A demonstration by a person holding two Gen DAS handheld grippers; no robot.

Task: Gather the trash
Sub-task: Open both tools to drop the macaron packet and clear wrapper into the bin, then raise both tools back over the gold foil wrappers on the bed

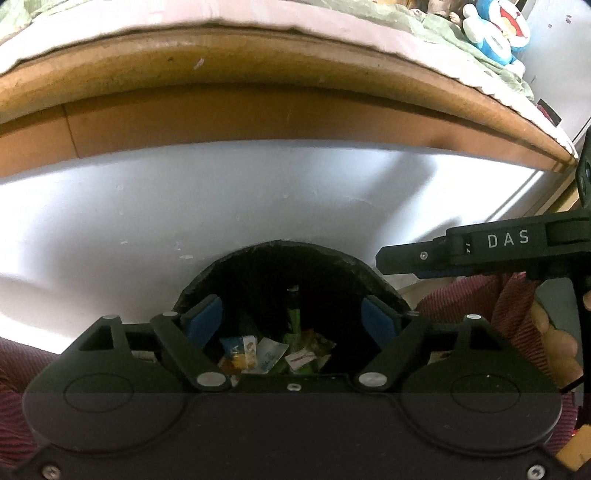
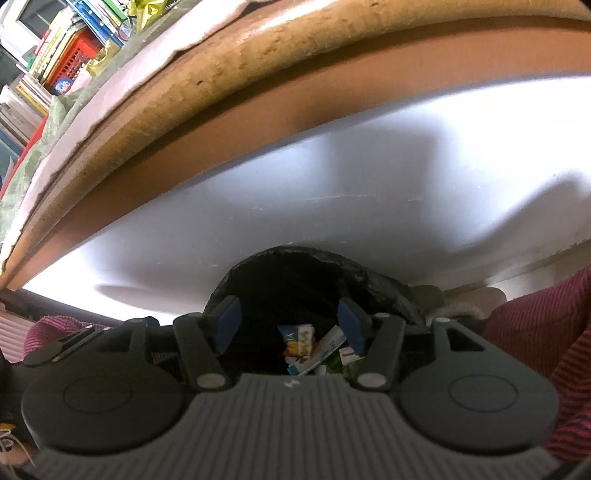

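White floor (image 1: pixel 184 206), wooden bed frame (image 1: pixel 258 66), bookshelf (image 2: pixel 55 48)

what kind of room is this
Most likely a bedroom: a bed with a wooden frame and rumpled bedding, a plush toy on it, and books stacked nearby. A lined trash bin stands on the floor.

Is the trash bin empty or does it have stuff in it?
Not empty. The black-lined trash bin holds wrappers and a green bottle at its bottom.
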